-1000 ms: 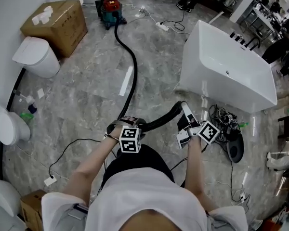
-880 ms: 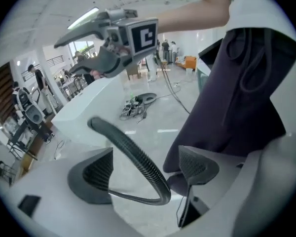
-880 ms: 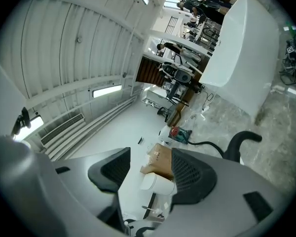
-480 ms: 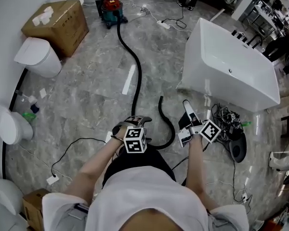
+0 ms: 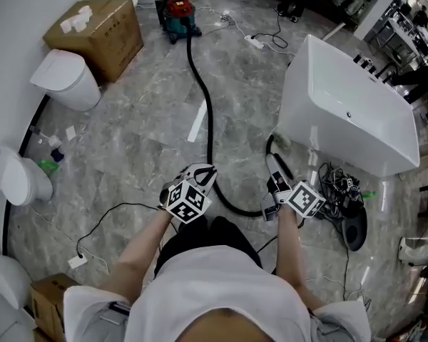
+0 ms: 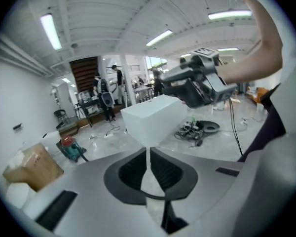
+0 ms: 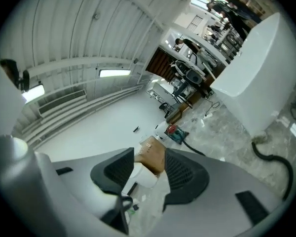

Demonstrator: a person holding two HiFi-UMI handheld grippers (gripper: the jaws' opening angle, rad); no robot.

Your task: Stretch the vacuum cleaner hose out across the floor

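Observation:
A red and teal vacuum cleaner stands far off on the grey marble floor. Its black hose runs from it toward me, bends by my feet and ends beside the tub at the hose end. My left gripper hovers just left of the hose; its jaws are closing, almost together, with nothing between them. My right gripper hangs above the bend, its jaws wide, closing slightly and empty. The right gripper view shows the hose and the vacuum cleaner.
A white bathtub stands close on the right, with a cable tangle and a black disc beside it. Two toilets and a cardboard box line the left wall. A thin cord crosses the floor.
A second ago both grippers held the hose raised between them. It has been let go and lies on the floor, its end swung right to the tub. The left jaws have come together.

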